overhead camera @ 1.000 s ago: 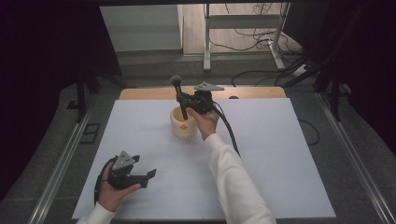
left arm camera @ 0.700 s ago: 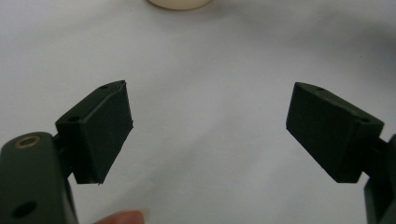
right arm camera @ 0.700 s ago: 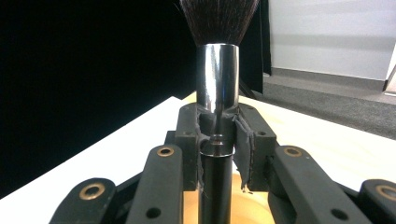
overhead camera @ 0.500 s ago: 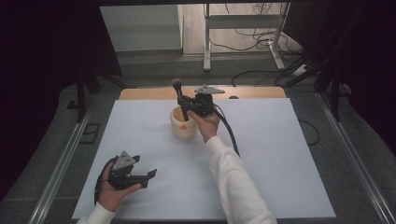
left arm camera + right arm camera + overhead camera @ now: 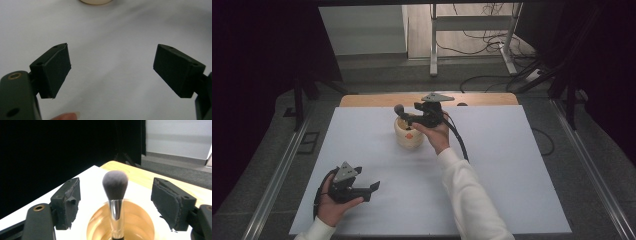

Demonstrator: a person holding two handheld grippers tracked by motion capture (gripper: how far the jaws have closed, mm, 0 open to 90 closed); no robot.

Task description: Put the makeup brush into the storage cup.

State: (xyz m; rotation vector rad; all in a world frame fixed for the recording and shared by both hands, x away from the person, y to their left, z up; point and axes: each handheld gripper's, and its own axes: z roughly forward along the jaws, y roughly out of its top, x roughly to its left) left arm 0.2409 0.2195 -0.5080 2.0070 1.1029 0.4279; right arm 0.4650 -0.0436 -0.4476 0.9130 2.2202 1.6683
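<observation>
A makeup brush (image 5: pixel 115 181) with a grey bristle head and silver ferrule stands in a cream cup (image 5: pixel 95 225), handle down. In the high view the cup (image 5: pixel 408 136) sits at the table's far middle, with the brush head (image 5: pixel 400 109) sticking out above it. My right gripper (image 5: pixel 412 119) is held just over the cup and is open; its pads (image 5: pixel 68 200) flank the brush on both sides without touching it. At the front left, my left gripper (image 5: pixel 366 190) rests low over the white tabletop, open and empty, its pads (image 5: pixel 58 67) wide apart.
The white tabletop (image 5: pixel 502 165) spreads wide to the right and front of the cup. A wooden strip (image 5: pixel 487 99) runs along its far edge. Metal rails (image 5: pixel 592 180) border both sides. The cup's base (image 5: pixel 96 1) shows at the top of the left gripper view.
The brush has dropped lower into the cup and now stands free between the right gripper's parted jaws. The left gripper has not moved.
</observation>
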